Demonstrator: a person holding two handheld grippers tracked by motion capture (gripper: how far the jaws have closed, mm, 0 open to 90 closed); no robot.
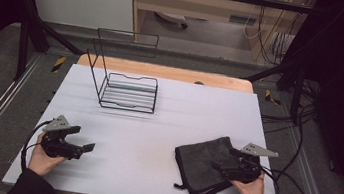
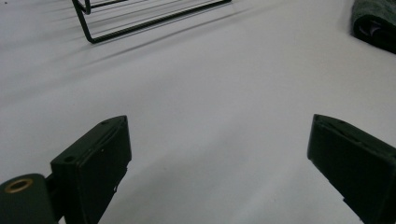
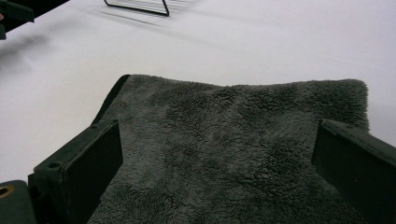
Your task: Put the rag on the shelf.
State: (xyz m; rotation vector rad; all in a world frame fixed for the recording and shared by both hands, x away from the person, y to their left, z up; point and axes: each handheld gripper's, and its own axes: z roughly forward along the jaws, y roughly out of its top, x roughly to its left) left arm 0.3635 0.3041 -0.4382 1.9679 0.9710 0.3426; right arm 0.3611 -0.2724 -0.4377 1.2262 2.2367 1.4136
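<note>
A folded dark grey fleecy cloth point(image 1: 204, 165) lies on the white table point(image 1: 156, 125) at the front right. My right gripper point(image 1: 223, 168) rests over its right side, open, with the cloth point(image 3: 233, 149) spread under and between the two jaws. My left gripper point(image 1: 83, 147) sits at the front left, open over bare table, nothing between its jaws point(image 2: 219, 168). A black wire rack point(image 1: 128, 91) stands at the back left of the table. The cloth's edge point(image 2: 376, 23) appears at the top right of the left gripper view.
The wire rack's base point(image 2: 154, 21) crosses the top of the left gripper view, and its corner point(image 3: 140, 7) sits far off in the right gripper view. Cables point(image 1: 293, 193) trail off the table's right side. A wooden board point(image 1: 163, 71) lies behind the table.
</note>
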